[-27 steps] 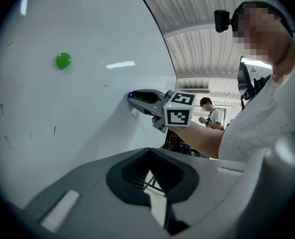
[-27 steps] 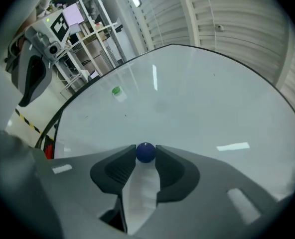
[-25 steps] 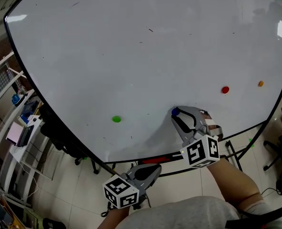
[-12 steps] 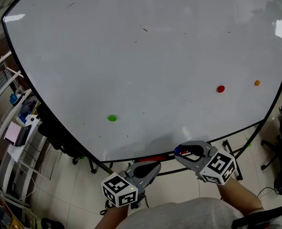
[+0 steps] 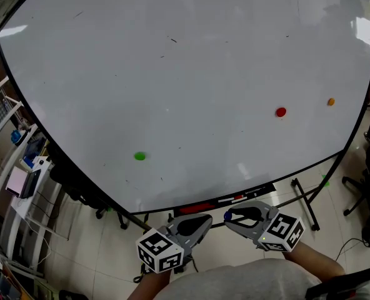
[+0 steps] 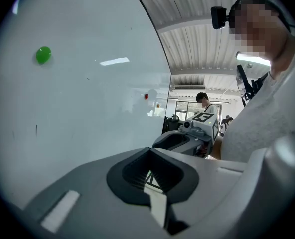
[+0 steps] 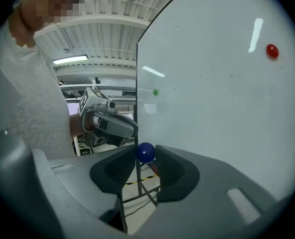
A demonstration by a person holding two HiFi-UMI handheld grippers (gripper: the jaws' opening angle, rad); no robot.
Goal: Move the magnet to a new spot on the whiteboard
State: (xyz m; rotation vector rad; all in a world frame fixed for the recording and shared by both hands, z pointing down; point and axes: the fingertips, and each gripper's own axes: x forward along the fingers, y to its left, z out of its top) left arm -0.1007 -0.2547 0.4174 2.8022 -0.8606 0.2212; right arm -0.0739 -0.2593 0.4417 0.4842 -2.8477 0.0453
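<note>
The whiteboard (image 5: 185,67) fills most of the head view. My right gripper (image 5: 230,217) hangs just below its bottom edge, off the surface, shut on a small blue ball magnet (image 5: 227,216). In the right gripper view the blue magnet (image 7: 146,152) sits pinched between the two fingertips, with the board (image 7: 222,108) to the right. My left gripper (image 5: 204,220) is beside it, below the board, shut and empty; its tips meet in the left gripper view (image 6: 148,152). A green magnet (image 5: 139,156), a red magnet (image 5: 280,112) and an orange magnet (image 5: 330,102) stay stuck on the board.
The board's stand legs (image 5: 304,202) reach the tiled floor beneath. A shelf unit with clutter (image 5: 22,167) stands at the left, an office chair (image 5: 369,199) at the right. A person (image 6: 205,101) stands far off in the left gripper view.
My right gripper came away from the board with the blue magnet, dropped below the bottom edge toward me and rolled over. The left gripper stayed put.
</note>
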